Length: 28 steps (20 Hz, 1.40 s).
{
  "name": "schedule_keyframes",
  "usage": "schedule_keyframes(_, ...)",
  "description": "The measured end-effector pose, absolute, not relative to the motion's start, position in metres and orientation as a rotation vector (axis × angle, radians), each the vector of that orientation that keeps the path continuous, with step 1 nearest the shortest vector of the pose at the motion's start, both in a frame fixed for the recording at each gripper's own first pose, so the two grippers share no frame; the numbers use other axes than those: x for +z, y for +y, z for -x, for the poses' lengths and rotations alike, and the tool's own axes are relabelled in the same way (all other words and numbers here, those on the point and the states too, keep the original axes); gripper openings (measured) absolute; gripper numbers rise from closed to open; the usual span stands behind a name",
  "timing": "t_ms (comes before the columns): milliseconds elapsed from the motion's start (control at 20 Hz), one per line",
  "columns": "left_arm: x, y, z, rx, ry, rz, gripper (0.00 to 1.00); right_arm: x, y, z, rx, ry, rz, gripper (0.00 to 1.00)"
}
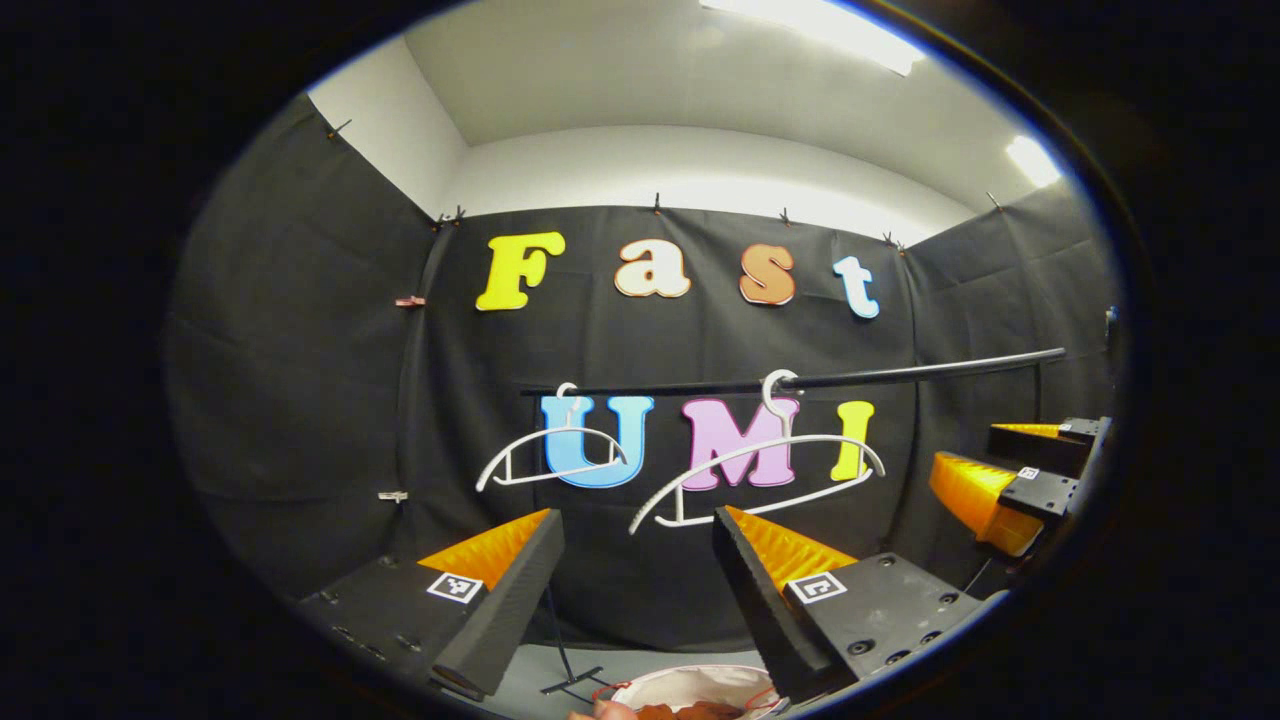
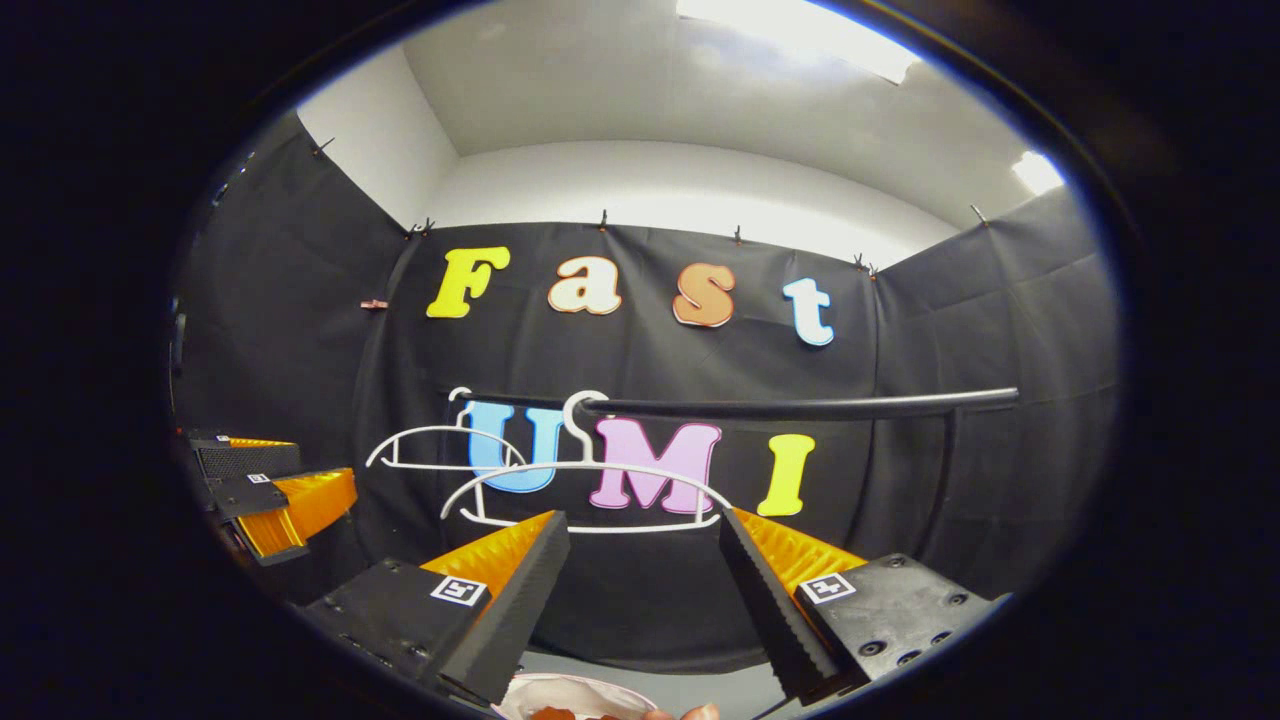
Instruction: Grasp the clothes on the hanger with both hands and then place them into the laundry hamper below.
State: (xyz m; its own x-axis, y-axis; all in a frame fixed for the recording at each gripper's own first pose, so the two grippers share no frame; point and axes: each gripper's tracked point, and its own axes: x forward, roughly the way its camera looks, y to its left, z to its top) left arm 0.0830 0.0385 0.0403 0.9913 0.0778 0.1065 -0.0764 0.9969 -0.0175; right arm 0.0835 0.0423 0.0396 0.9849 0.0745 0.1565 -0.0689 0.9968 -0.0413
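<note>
We list: left tongs (image 1: pixel 638 590) wide apart, holding nothing; right tongs (image 2: pixel 645 600) likewise. Two bare white plastic hangers (image 1: pixel 757 475) on black metal rail (image 1: pixel 900 374); white fabric hamper (image 1: pixel 690 688) below.

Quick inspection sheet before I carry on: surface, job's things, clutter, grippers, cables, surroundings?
Surface: grey floor below the rail.
Job's things: two bare white hangers on the black rail; hamper below, with reddish cloth inside.
Clutter: nothing seen.
Grippers: left gripper open, empty; right gripper open, empty.
Cables: nothing seen.
Surroundings: black cloth walls, white ceiling with lights.
</note>
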Motion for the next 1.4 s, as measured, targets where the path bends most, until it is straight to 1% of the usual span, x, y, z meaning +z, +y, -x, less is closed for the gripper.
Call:
schedule_keyframes(50, 0.042, 0.038, -0.083, 0.087, -0.107, 0.011, 0.95, 0.039, 0.041, -0.083, 0.077, -0.155, 0.020, 0.97)
schedule_keyframes(100, 0.042, 0.036, -0.084, 0.091, -0.109, 0.003, 0.95, 0.037, 0.040, -0.083, 0.081, -0.146, 0.006, 0.96)
schedule_keyframes(150, 0.044, 0.034, -0.084, 0.097, -0.112, -0.009, 0.92, 0.036, 0.037, -0.084, 0.082, -0.144, -0.003, 0.99)
schedule_keyframes(200, 0.045, 0.034, -0.084, 0.102, -0.112, -0.021, 0.92, 0.035, 0.034, -0.085, 0.082, -0.141, -0.007, 0.97)
schedule_keyframes(250, 0.047, 0.033, -0.084, 0.108, -0.113, -0.032, 0.95, 0.032, 0.033, -0.087, 0.083, -0.136, -0.010, 0.97)
schedule_keyframes(300, 0.049, 0.031, -0.084, 0.113, -0.118, -0.042, 0.92, 0.030, 0.034, -0.088, 0.092, -0.130, -0.011, 0.97)
schedule_keyframes(350, 0.050, 0.030, -0.084, 0.116, -0.122, -0.052, 0.92, 0.029, 0.036, -0.089, 0.103, -0.124, -0.012, 0.97)
schedule_keyframes(400, 0.049, 0.029, -0.085, 0.118, -0.120, -0.059, 0.95, 0.026, 0.037, -0.090, 0.111, -0.117, -0.009, 0.97)
schedule_keyframes(450, 0.047, 0.028, -0.085, 0.119, -0.115, -0.065, 0.95, 0.025, 0.036, -0.091, 0.112, -0.112, -0.004, 0.96)
schedule_keyframes(500, 0.045, 0.028, -0.086, 0.121, -0.109, -0.069, 0.95, 0.024, 0.038, -0.092, 0.120, -0.110, -0.004, 0.97)
schedule_keyframes(550, 0.042, 0.027, -0.088, 0.122, -0.100, -0.071, 0.92, 0.023, 0.040, -0.092, 0.124, -0.106, -0.007, 0.97)
schedule_keyframes(600, 0.040, 0.026, -0.089, 0.123, -0.094, -0.075, 0.95, 0.022, 0.042, -0.093, 0.128, -0.100, -0.014, 0.97)
schedule_keyframes(650, 0.038, 0.025, -0.090, 0.123, -0.089, -0.081, 0.92, 0.021, 0.043, -0.094, 0.131, -0.092, -0.024, 0.96)
schedule_keyframes(750, 0.033, 0.022, -0.092, 0.121, -0.076, -0.087, 0.92, 0.016, 0.043, -0.096, 0.132, -0.075, -0.035, 0.97)
schedule_keyframes(850, 0.032, 0.021, -0.093, 0.119, -0.071, -0.086, 0.94, 0.013, 0.042, -0.098, 0.127, -0.065, -0.033, 0.98)
schedule_keyframes(900, 0.031, 0.019, -0.094, 0.116, -0.069, -0.085, 0.92, 0.012, 0.040, -0.098, 0.123, -0.064, -0.033, 0.98)
schedule_keyframes(950, 0.031, 0.017, -0.094, 0.113, -0.068, -0.086, 0.93, 0.012, 0.037, -0.098, 0.117, -0.063, -0.034, 0.98)
schedule_keyframes(1250, 0.030, 0.009, -0.091, 0.093, -0.058, -0.080, 0.92, 0.012, 0.022, -0.094, 0.073, -0.071, -0.044, 0.98)
schedule_keyframes(1400, 0.025, 0.004, -0.090, 0.080, -0.042, -0.082, 0.93, 0.010, 0.017, -0.094, 0.061, -0.069, -0.052, 0.98)
